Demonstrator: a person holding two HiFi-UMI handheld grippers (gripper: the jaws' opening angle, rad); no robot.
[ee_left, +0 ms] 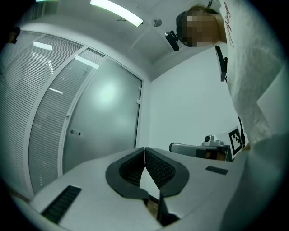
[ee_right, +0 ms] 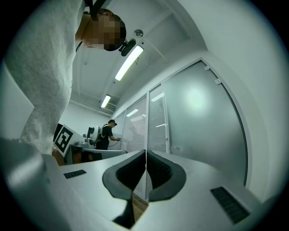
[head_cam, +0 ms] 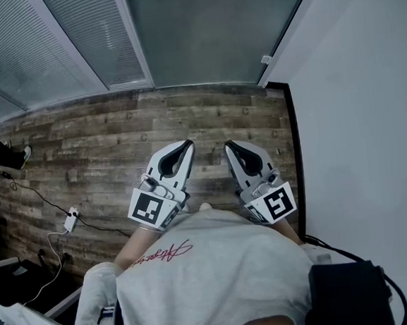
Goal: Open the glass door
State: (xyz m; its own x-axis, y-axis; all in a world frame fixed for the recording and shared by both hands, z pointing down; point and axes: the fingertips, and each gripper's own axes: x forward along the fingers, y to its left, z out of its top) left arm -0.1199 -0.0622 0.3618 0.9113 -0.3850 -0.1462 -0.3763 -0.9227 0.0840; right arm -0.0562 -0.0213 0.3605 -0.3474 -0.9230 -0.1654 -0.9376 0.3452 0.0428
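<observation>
The frosted glass door (head_cam: 213, 30) stands shut ahead of me, between a blind-covered panel and the white wall. It also fills the middle of the left gripper view (ee_left: 108, 117) and the right half of the right gripper view (ee_right: 203, 126). A small handle (ee_left: 74, 132) sits on the door's left edge, seen too in the right gripper view (ee_right: 175, 148). My left gripper (head_cam: 188, 144) and right gripper (head_cam: 228, 143) are held side by side over the wooden floor, well short of the door. Both are shut with nothing between the pads. Each points slightly upward.
A white wall (head_cam: 369, 108) runs close on the right. Glass panels with blinds (head_cam: 37, 45) lie left of the door. A power strip with cables (head_cam: 70, 219) is on the floor at the left. Another person (ee_right: 106, 135) stands far down the room.
</observation>
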